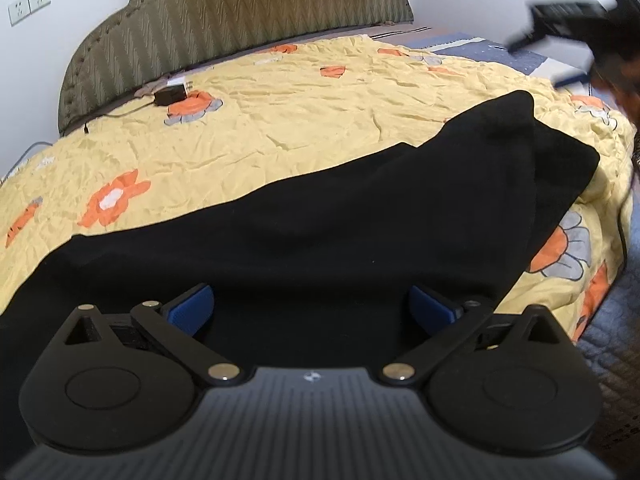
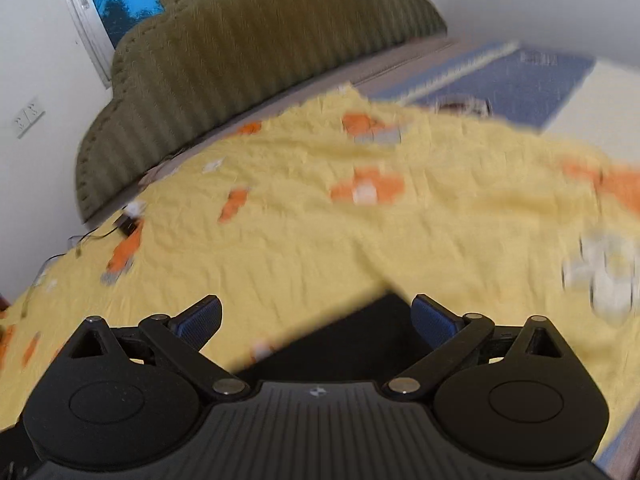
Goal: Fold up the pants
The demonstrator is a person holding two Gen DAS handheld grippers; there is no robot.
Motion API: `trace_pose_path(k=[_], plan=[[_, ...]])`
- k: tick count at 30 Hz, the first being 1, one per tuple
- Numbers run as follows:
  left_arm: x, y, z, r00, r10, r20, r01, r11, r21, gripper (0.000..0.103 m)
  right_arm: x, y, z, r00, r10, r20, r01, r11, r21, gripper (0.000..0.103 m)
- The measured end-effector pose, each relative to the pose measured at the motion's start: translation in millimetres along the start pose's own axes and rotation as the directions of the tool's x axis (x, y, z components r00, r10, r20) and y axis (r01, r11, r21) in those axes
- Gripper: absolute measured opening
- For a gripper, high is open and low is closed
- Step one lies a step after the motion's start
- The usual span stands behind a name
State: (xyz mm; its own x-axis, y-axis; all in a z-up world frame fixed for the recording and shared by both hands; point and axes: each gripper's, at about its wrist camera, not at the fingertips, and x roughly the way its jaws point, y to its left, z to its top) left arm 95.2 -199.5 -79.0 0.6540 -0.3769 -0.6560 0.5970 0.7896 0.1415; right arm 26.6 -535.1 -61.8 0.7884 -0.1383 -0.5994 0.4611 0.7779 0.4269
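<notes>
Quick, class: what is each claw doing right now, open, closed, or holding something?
Left claw: open, holding nothing, over the black pants.
Right claw: open, holding nothing, above the yellow bedspread.

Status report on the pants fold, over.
Left gripper and right gripper both open, jaws empty. Black pants lie on yellow floral sheet, partly folded. Nothing in the way.

My pants [image 1: 320,216] are matt black cloth, soft and lint-free. The sheet [image 1: 280,120] under them is thin, crinkled yellow cotton. My left tool [image 1: 311,307] is matt black plastic with ribbed blue pads [image 1: 192,307] and shiny metal pins; the headboard [image 1: 224,20] is ribbed olive fabric.
</notes>
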Motion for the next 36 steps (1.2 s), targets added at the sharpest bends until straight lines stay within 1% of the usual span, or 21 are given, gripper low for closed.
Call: trace_pose_path(k=[1, 2, 3, 4, 6, 8, 10, 11, 14, 17, 20, 21, 22, 23, 25, 26, 29, 31, 32, 34, 36], plan=[[0.1, -1.5, -0.1, 1.000, 0.001, 0.001, -0.001, 1.000, 0.004, 0.103, 0.3, -13.3, -8.9, 1.000, 0.017, -0.017, -0.016, 0.998, 0.061, 0.087], [0.3, -2.2, -0.1, 1.000, -0.002, 0.000, 0.002, 1.000, 0.005, 0.103, 2.9, -25.8, -15.3, 0.998, 0.046, -0.033, -0.042, 0.991, 0.124, 0.080], [0.6, -3.0, 0.1, 1.000, -0.003, -0.002, 0.003, 1.000, 0.003, 0.103, 7.6, -36.2, -20.4, 0.995, 0.087, -0.051, -0.076, 0.980, 0.185, 0.066], [0.9, -3.0, 0.5, 1.000, -0.004, -0.003, 0.004, 1.000, 0.002, 0.103, 13.6, -43.1, -24.8, 0.990, 0.121, -0.068, -0.102, 0.966, 0.238, 0.059], [1.4, -3.6, 0.5, 1.000, -0.005, -0.005, 0.005, 1.000, 0.004, 0.103, 25.8, -45.4, -30.2, 0.985, 0.147, -0.088, -0.119, 0.956, 0.270, 0.057], [2.4, -4.3, -0.1, 1.000, -0.004, -0.011, 0.004, 1.000, 0.004, 0.103, 37.4, -40.2, -30.6, 0.982, 0.154, -0.106, -0.122, 0.956, 0.265, 0.044], [3.5, -3.9, -0.5, 1.000, -0.005, -0.017, 0.005, 1.000, -0.001, 0.103, 45.8, -38.2, -29.4, 0.979, 0.174, -0.104, -0.135, 0.943, 0.305, 0.012], [3.8, -3.3, -0.4, 1.000, -0.007, -0.019, 0.007, 1.000, -0.004, 0.103, 44.3, -36.7, -28.4, 0.984, 0.153, -0.096, -0.118, 0.945, 0.304, 0.007], [4.0, -0.8, -0.6, 1.000, -0.013, -0.021, 0.013, 1.000, -0.008, 0.103, 20.8, -18.6, -21.9, 0.995, 0.088, -0.046, -0.077, 0.977, 0.200, 0.006], [4.9, 0.8, -1.9, 1.000, -0.020, -0.021, 0.020, 1.000, -0.012, 0.103, -14.2, 9.4, -9.8, 0.999, 0.047, -0.005, -0.046, 0.998, 0.043, 0.006], [8.1, 2.1, -2.8, 0.999, -0.024, -0.027, 0.023, 0.999, -0.030, 0.103, -24.7, 58.6, 9.2, 0.999, -0.011, 0.032, 0.017, 0.985, -0.175, 0.006], [9.0, 3.0, -3.2, 0.999, -0.026, -0.029, 0.025, 0.999, -0.039, 0.103, -16.8, 85.2, 12.2, 0.999, -0.031, 0.028, 0.039, 0.953, -0.301, 0.007], [9.0, 3.2, -3.4, 0.999, -0.028, -0.031, 0.027, 0.999, -0.043, 0.103, -4.8, 114.8, 8.6, 0.999, -0.039, 0.011, 0.040, 0.895, -0.444, 0.013], [8.9, 3.2, -3.2, 0.999, -0.028, -0.031, 0.026, 0.999, -0.043, 0.103, 7.5, 143.6, -1.1, 0.999, -0.026, -0.037, 0.000, 0.815, -0.579, 0.015], [7.9, 2.4, -2.8, 0.999, -0.025, -0.031, 0.023, 0.999, -0.035, 0.103, 14.1, 182.2, -22.4, 0.989, 0.073, -0.129, -0.145, 0.644, -0.751, 0.015], [7.6, 2.0, -3.0, 0.999, -0.023, -0.030, 0.022, 0.999, -0.033, 0.103, 11.9, 189.0, -24.3, 0.988, 0.092, -0.121, -0.152, 0.629, -0.762, 0.015], [8.0, 1.9, -3.9, 0.999, -0.024, -0.030, 0.022, 0.999, -0.038, 0.103, 13.9, 173.9, -9.6, 0.999, 0.042, -0.009, -0.038, 0.745, -0.666, 0.015], [8.1, 1.1, -4.5, 0.999, -0.024, -0.026, 0.023, 0.999, -0.030, 0.103, 27.4, 146.2, 0.7, 1.000, 0.020, -0.023, -0.029, 0.848, -0.530, 0.015], [8.1, 1.3, -4.8, 0.999, -0.026, -0.026, 0.025, 0.999, -0.030, 0.103, 34.2, 134.2, 2.1, 0.999, 0.027, -0.043, -0.044, 0.878, -0.476, 0.015], [9.4, 2.0, -4.7, 0.999, -0.029, -0.026, 0.028, 0.999, -0.038, 0.103, 44.3, 123.5, -0.8, 0.995, 0.062, -0.083, -0.092, 0.899, -0.428, 0.015], [10.2, 1.7, -5.8, 0.999, -0.028, -0.023, 0.027, 0.999, -0.041, 0.103, 51.9, 129.3, -5.3, 0.990, 0.087, -0.108, -0.127, 0.888, -0.443, 0.015]])
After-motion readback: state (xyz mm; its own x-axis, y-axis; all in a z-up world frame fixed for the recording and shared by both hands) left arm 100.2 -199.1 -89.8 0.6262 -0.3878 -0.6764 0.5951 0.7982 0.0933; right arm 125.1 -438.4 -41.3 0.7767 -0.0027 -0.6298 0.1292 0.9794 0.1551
